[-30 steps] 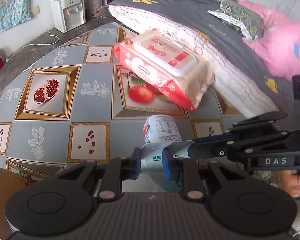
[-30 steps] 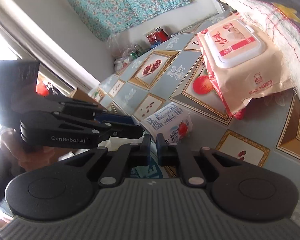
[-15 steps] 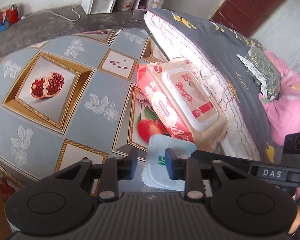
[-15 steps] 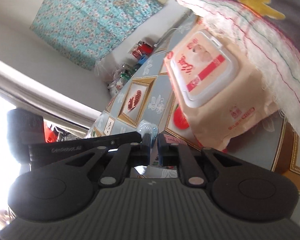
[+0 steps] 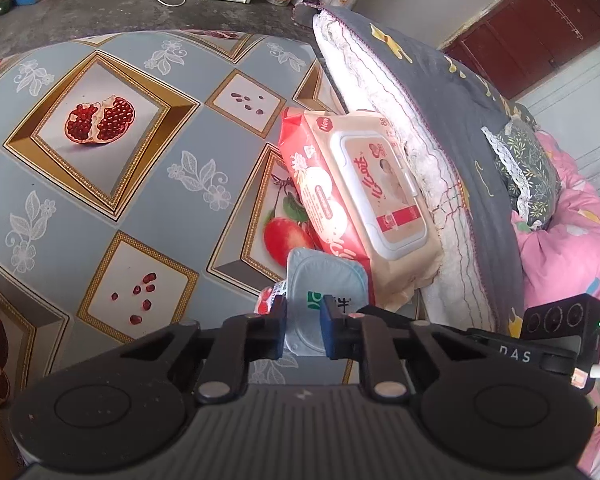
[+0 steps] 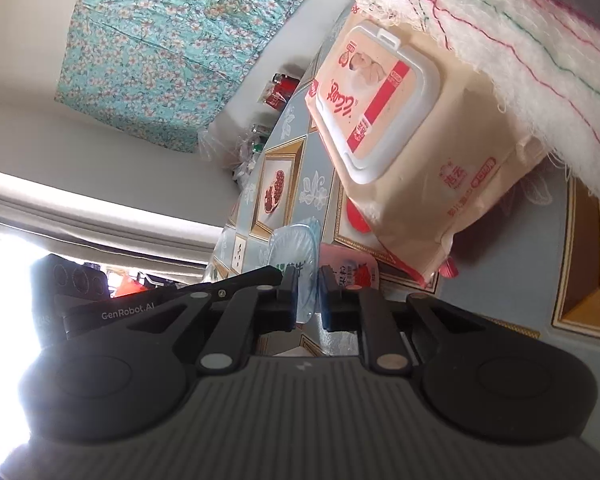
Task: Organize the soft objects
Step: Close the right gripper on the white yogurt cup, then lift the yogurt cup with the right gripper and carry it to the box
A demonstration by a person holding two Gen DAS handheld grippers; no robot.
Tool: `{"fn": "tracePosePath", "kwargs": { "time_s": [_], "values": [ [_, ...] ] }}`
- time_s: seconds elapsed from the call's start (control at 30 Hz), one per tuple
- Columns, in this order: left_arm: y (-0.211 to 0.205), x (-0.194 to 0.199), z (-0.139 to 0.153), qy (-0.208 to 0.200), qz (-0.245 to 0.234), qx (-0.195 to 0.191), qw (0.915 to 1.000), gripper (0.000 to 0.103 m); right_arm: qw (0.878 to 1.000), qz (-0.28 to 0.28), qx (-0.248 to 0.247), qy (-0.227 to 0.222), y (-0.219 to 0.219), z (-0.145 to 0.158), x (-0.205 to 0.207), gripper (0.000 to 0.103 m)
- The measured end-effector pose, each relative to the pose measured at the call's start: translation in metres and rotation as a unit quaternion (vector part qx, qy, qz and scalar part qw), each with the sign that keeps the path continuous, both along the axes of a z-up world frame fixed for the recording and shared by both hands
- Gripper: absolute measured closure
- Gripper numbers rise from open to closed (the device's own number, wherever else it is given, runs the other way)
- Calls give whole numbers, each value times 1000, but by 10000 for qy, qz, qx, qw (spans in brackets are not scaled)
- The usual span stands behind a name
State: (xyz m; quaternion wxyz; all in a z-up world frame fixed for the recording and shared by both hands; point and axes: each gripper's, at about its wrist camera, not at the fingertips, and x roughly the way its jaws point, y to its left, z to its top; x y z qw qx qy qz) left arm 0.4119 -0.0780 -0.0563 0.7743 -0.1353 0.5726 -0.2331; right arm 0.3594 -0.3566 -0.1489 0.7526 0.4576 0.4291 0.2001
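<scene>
**Open cloth on one side, wipes and quilt crowding the other**

The patterned tablecloth point(image 5: 112, 216) lies bare and wide on the left of the left wrist view; straight ahead the wipes pack point(image 5: 360, 204) blocks the way, leaning against the folded quilt point(image 5: 440, 120); the milk pouch point(image 5: 324, 296) sits just before the pack; pink bedding point(image 5: 564, 248) fills the right.

Both wrist cams close, downward; share wipes pack point(image 5: 364, 196) point(image 6: 404, 136).
</scene>
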Motion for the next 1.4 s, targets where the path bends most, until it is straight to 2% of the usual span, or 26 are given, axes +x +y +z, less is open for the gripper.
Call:
{"fn": "tracePosePath", "kwargs": {
  "time_s": [0.3, 0.53, 0.77, 0.97, 1.07, 1.17, 1.4],
  "values": [
    [-1, -19, 14, -97, 11, 4, 10000, 87, 9999, -1, -52, -129, 2, 10, -16, 92],
    [10, -52, 62, -466, 147, -31, 9988, 87, 9979, 156, -195, -590, 14, 62, -39, 92],
    [61, -114, 133, -1114, 594, 129, 9919, 86, 9904, 754, -102, -1157, 58, 130, -60, 92],
    [138, -186, 174, -1558, 1339, 330, 9781, 86, 9756, 1633, 3, -1469, 140, 176, -80, 92],
    [180, -223, 177, -1581, 1787, 411, 9703, 86, 9660, 2161, 49, -1417, 191, 185, -91, 92],
    [219, -255, 168, -1478, 2221, 475, 9626, 86, 9552, 2679, -23, -1253, 244, 183, -103, 92],
    [299, -303, 105, -751, 3062, 383, 9482, 86, 9298, 3625, -451, -457, 346, 145, -123, 92]
  ]
}}
